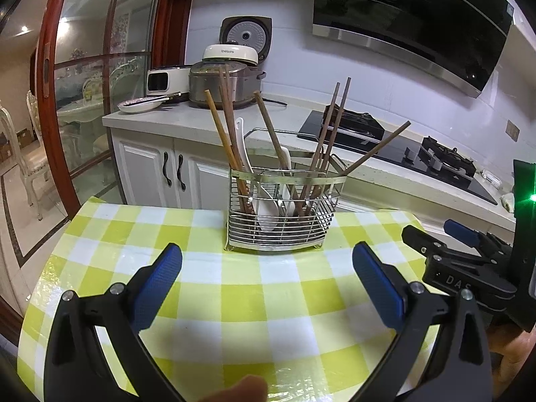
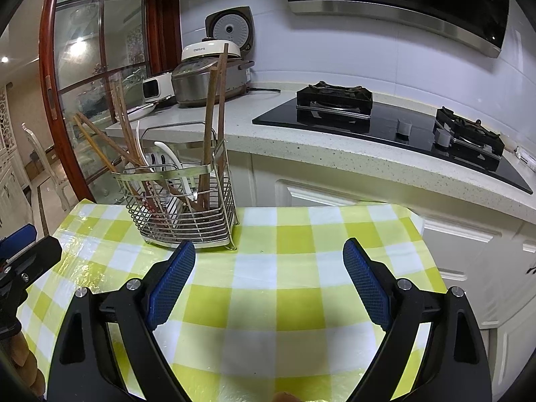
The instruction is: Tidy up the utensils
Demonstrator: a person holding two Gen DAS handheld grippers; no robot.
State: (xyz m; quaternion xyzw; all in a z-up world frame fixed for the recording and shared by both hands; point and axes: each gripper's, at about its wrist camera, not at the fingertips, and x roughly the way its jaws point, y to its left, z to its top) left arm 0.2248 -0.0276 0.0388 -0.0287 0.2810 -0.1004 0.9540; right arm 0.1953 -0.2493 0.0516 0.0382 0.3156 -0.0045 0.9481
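A wire utensil basket [image 1: 281,216] stands on the far part of the green-checked table [image 1: 234,288]. It holds several wooden chopsticks [image 1: 227,140] and white spoons [image 1: 268,206]. My left gripper [image 1: 267,251] is open and empty, just in front of the basket. The basket also shows in the right wrist view [image 2: 187,214], left of centre, with chopsticks [image 2: 211,124] and white spoons [image 2: 174,157] in it. My right gripper [image 2: 269,249] is open and empty, to the right of the basket. The right gripper shows at the right edge of the left wrist view [image 1: 459,251].
Behind the table runs a counter [image 2: 335,154] with a black gas hob [image 2: 385,124], rice cookers [image 1: 224,80] and a plate [image 1: 140,104]. White cabinets [image 1: 157,167] stand below. A red-framed glass door [image 1: 87,77] is at the left.
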